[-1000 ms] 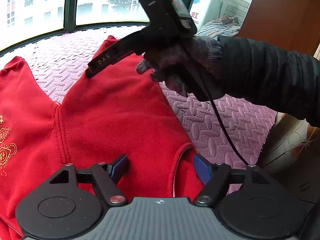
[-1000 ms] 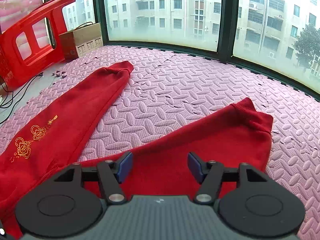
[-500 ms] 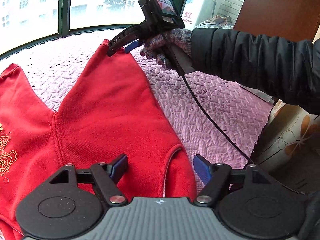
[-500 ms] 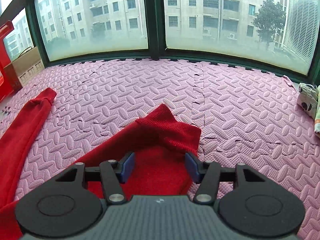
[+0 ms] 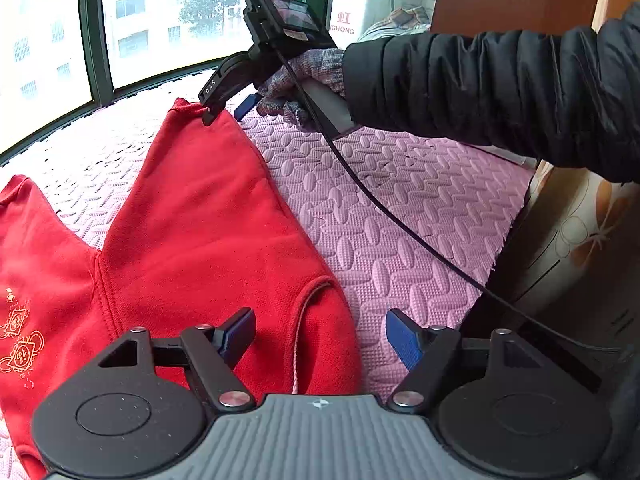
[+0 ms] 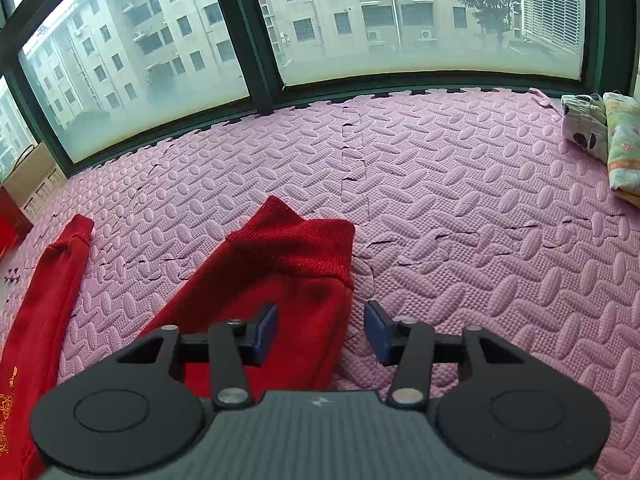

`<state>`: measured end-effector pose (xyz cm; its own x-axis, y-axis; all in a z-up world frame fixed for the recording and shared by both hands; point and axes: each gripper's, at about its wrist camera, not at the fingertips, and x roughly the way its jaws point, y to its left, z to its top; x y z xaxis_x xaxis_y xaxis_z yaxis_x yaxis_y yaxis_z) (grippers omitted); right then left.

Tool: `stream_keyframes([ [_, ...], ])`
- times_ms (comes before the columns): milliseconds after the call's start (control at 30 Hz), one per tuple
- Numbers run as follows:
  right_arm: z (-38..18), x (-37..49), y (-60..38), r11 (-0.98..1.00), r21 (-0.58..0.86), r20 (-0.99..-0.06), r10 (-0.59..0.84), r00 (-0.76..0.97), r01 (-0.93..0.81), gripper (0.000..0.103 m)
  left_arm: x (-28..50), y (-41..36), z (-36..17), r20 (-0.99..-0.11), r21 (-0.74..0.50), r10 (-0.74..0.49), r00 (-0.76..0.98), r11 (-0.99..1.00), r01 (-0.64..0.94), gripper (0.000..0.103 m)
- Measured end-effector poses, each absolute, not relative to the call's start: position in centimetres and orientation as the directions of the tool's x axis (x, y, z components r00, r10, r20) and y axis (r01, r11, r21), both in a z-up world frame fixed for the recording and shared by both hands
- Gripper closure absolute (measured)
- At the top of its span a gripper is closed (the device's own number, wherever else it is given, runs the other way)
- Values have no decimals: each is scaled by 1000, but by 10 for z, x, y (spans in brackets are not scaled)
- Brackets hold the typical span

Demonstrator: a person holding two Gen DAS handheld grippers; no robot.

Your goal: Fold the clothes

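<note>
Two grippers work one pair of red trousers (image 5: 208, 216), which lies spread flat on the pink foam mat (image 5: 392, 208), waistband near and both legs running far toward the window (image 6: 420, 16).

The step in hand looks like taking hold of the right-hand leg at both ends so it can be folded over the other. To do it well, the right gripper (image 6: 320, 330) should close squarely on the ribbed cuff (image 6: 296, 240), catching both layers rather than only the side edge. Its jaws are closing at a middling gap, with the leg's right edge between them but the pads not yet pressing. From the left wrist view it hovers at the far tip of that leg, carried by a gloved hand (image 5: 304, 84). The left gripper (image 5: 320, 336) stands wide above the waistband corner, holding nothing; it should bite near the drawcord (image 5: 298, 332) before either hand lifts.

Trousers: thick, soft fleece, bright red, smooth and unwrinkled. Gold embroidery (image 5: 18, 340) marks the left leg; the cuffs are a coarser rib knit.
</note>
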<state>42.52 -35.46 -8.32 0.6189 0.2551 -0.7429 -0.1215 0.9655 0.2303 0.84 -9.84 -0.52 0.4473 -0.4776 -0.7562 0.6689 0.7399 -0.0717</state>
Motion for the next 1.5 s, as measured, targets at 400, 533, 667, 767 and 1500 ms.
stream_keyframes([
  [400,-83,425,-351,963,256,-737,249,628,-81,66,2,-103,-9,-780,29,-401,480,743,668,88],
  [533,-83,425,-351,963,263,-741,240,627,-58,74,3,-90,2,-750,-17,-431,501,770,638,89],
  [667,-81,426,-354,958,287,-748,232,621,-12,86,3,-79,14,-711,-67,-469,524,787,613,89],
  [767,-76,426,-352,960,279,-746,208,633,14,93,5,-68,17,-686,-121,-494,534,801,587,89],
  [1500,17,426,-129,961,187,-663,275,696,-202,95,-13,80,34,-500,-499,-486,717,838,220,94],
])
